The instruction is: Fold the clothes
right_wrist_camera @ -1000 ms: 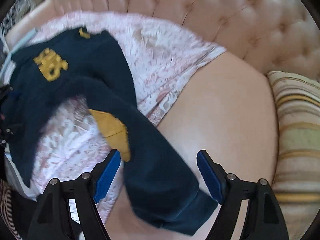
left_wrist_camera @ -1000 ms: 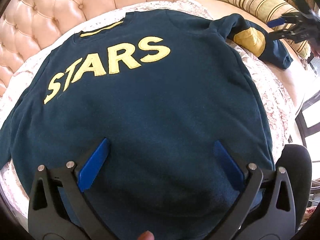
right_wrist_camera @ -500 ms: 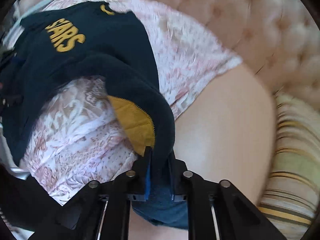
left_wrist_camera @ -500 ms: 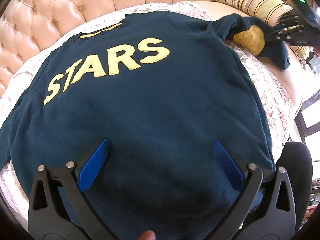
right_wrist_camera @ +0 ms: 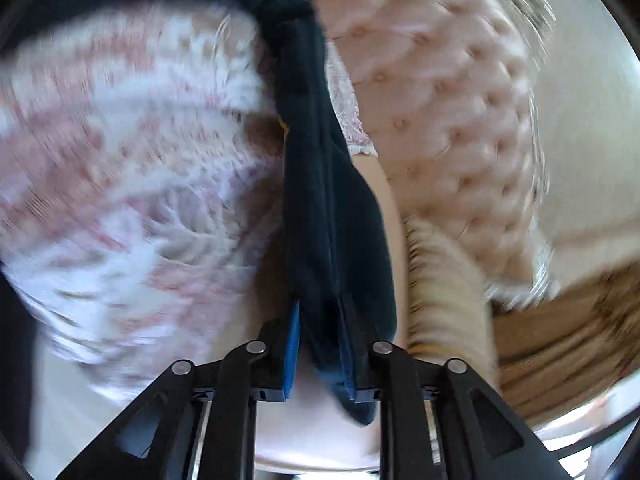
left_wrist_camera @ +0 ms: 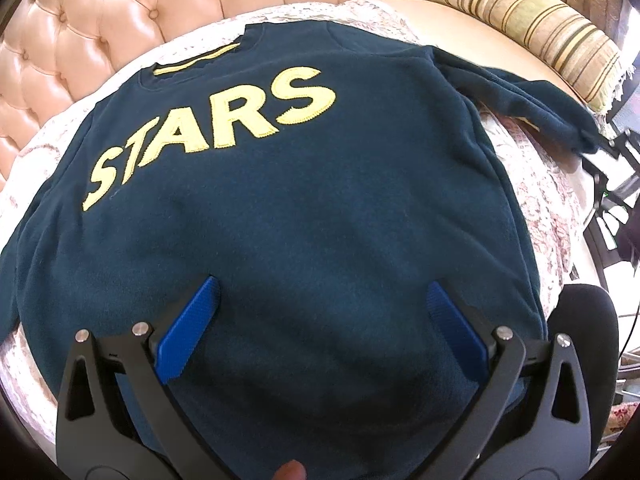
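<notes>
A navy sweatshirt (left_wrist_camera: 304, 208) with yellow "STARS" lettering lies flat, front up, on a floral cloth over a sofa seat. My left gripper (left_wrist_camera: 320, 312) is open and hovers over its lower middle, holding nothing. The sweatshirt's right sleeve (left_wrist_camera: 532, 104) is stretched out toward the right edge, where the right gripper (left_wrist_camera: 604, 144) holds its cuff. In the blurred right wrist view my right gripper (right_wrist_camera: 320, 320) is shut on the sleeve (right_wrist_camera: 316, 184), which runs taut away from the blue pads (right_wrist_camera: 293, 344).
A tufted pink sofa back (left_wrist_camera: 120, 28) curves behind the sweatshirt. A striped cushion (left_wrist_camera: 532, 28) lies at the far right. The floral cloth (left_wrist_camera: 536, 184) covers the seat. A dark rounded object (left_wrist_camera: 580, 328) sits at the right front edge.
My right gripper closed on the sleeve cuff and pulled it outward to the right, straightening the sleeve and hiding its yellow elbow patch. My left gripper has stayed open in place.
</notes>
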